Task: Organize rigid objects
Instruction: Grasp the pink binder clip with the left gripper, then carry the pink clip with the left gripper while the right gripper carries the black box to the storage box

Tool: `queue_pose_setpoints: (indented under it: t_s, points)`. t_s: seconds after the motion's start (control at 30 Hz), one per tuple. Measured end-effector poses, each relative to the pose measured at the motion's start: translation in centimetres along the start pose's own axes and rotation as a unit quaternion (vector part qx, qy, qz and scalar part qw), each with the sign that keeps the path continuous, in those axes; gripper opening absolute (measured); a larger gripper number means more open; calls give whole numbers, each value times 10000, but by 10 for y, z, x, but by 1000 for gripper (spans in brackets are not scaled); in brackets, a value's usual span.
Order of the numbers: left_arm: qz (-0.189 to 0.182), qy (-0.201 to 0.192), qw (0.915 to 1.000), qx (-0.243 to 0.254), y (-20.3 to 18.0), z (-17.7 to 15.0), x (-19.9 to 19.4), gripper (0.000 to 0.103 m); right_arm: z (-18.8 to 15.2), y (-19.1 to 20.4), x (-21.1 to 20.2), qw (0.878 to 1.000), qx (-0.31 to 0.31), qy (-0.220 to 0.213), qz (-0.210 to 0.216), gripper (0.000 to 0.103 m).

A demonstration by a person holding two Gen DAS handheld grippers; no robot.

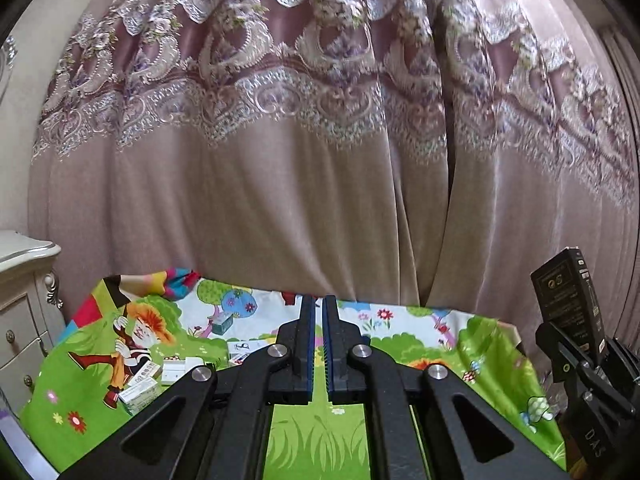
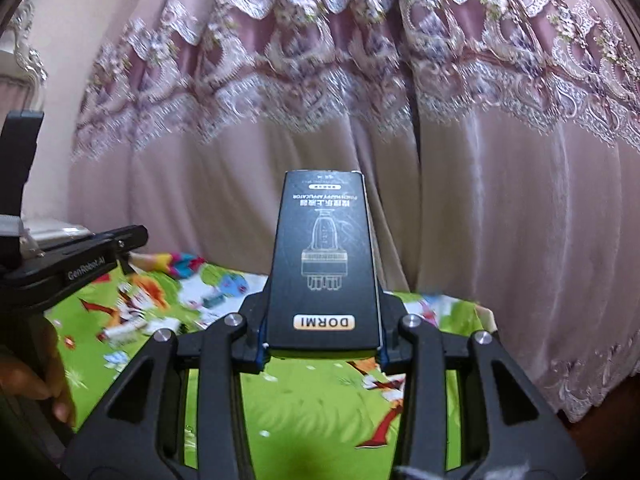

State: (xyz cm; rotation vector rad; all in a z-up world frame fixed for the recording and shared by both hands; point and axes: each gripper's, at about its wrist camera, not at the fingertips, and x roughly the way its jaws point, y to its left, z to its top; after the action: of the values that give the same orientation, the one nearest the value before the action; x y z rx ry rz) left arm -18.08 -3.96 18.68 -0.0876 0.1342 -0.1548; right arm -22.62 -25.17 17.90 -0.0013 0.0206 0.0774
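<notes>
The right gripper (image 2: 322, 350) is clenched on a tall dark rectangular cardboard box printed "DORMI" (image 2: 323, 264), which is pinched low down between the two jaws and is stood nearly upright, its print upside down in the right wrist view. In the left wrist view the same box (image 1: 568, 300) is seen at 3 o'clock, raised above the table's right edge and tilted slightly, with the right gripper (image 1: 580, 364) beneath it.

The left gripper (image 1: 319, 344) is seen with its blue-lined jaws drawn nearly together and nothing held between them; only a narrow slit is left. It is held above the near part of a bright cartoon-printed tablecloth of green grass, trees and flowers (image 1: 320, 440). In the right wrist view the left gripper's black body (image 2: 80, 268) is seen at 9 o'clock.

At 9 o'clock from the left gripper's tips, a cluster of small white cardboard boxes (image 1: 160, 380) is laid on the cloth, some touching one another. A small teal and white box (image 1: 222, 324) is set apart at 10 o'clock, and another small white box (image 1: 244, 350) is found just beside the left jaw.

Beyond the table, from 10 to 2 o'clock, a pink pleated curtain with an embroidered lace band (image 1: 280, 120) is hung. A cream carved cabinet with drawers (image 1: 20, 312) is stood at far 9 o'clock.
</notes>
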Motion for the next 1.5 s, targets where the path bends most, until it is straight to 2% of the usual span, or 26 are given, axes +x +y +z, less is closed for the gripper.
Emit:
queue_pose_setpoints:
  t_s: [0.07, 0.17, 0.2, 0.23, 0.27, 0.3, 0.4, 0.47, 0.6, 0.67, 0.73, 0.77, 0.8, 0.83, 0.87, 0.9, 1.07, 1.2, 1.27, 1.37, 1.43, 1.5]
  points:
    - [-72, 127, 9999, -52, 8, -4, 2, 4, 2, 4, -1, 10000, -36, 2, 58, 43]
    - [-393, 858, 9948, -382, 29, -24, 22, 7, -3, 5, 8, 9996, -99, 215, 175, 43]
    - [-434, 1187, 9900, -630, 42, -36, 31, 18, -9, 4, 16, 9988, -104, 421, 208, 43]
    - [-459, 1394, 9862, -760, 50, -44, 37, 49, -16, 2, 22, 9981, -73, 587, 197, 43]
    - [-408, 1709, 9802, -914, 60, -58, 46, 70, -23, -2, 29, 9969, 20, 759, 209, 43]
    - [-328, 1952, 9750, -1013, 69, -71, 53, 97, -29, -6, 33, 9955, 104, 914, 226, 43]
    - [-104, 2331, 9674, -988, 80, -104, 61, 99, -50, -16, 46, 9913, 252, 1280, 190, 43]
    - [-165, 2656, 9602, -854, 81, -117, 62, 99, -60, -22, 47, 9893, 291, 1414, 189, 43]
    - [-456, 3105, 9493, -195, 60, -142, 55, 99, -72, -31, 49, 9874, 347, 1530, 182, 43]
    - [-324, 3192, 9471, 95, 50, -153, 56, 99, -75, -32, 50, 9859, 429, 1602, 199, 43]
    - [-196, 3398, 9399, 285, 43, -165, 59, 98, -78, -33, 49, 9847, 479, 1656, 241, 43]
    - [-209, 3513, 9356, 302, 43, -172, 63, 94, -78, -34, 46, 9848, 465, 1654, 254, 43]
    - [-166, 3644, 9303, 377, 42, -182, 67, 77, -78, -34, 44, 9854, 432, 1629, 261, 43]
    - [-48, 3433, 9371, 626, 39, -184, 64, 59, -77, -34, 43, 9858, 408, 1610, 261, 43]
    - [-304, 3319, 9403, 696, 36, -184, 60, 42, -77, -34, 43, 9860, 394, 1602, 257, 43]
    - [-286, 3318, 9402, 710, 35, -181, 60, 33, -77, -34, 43, 9858, 399, 1613, 255, 43]
    - [-514, 3131, 9474, 419, 34, -163, 49, 33, -76, -29, 45, 9853, 346, 1643, 299, 43]
    - [-625, 2438, 9669, 432, 19, -106, 40, 33, -57, -26, 35, 9913, 248, 1277, 214, 43]
    - [-656, 2051, 9753, 491, 8, -72, 36, 33, -36, -27, 25, 9958, 212, 878, 134, 43]
    - [-665, 1381, 9864, 601, -9, -19, 28, 33, 4, -25, -1, 10000, 32, 62, -65, 43]
    - [-568, 793, 9932, 637, -19, 13, 13, 33, 31, -22, -27, 9979, -122, -588, -234, 43]
    - [-399, 200, 9964, 719, -27, 33, -7, 33, 48, -16, -50, 9924, -270, -1139, -380, 43]
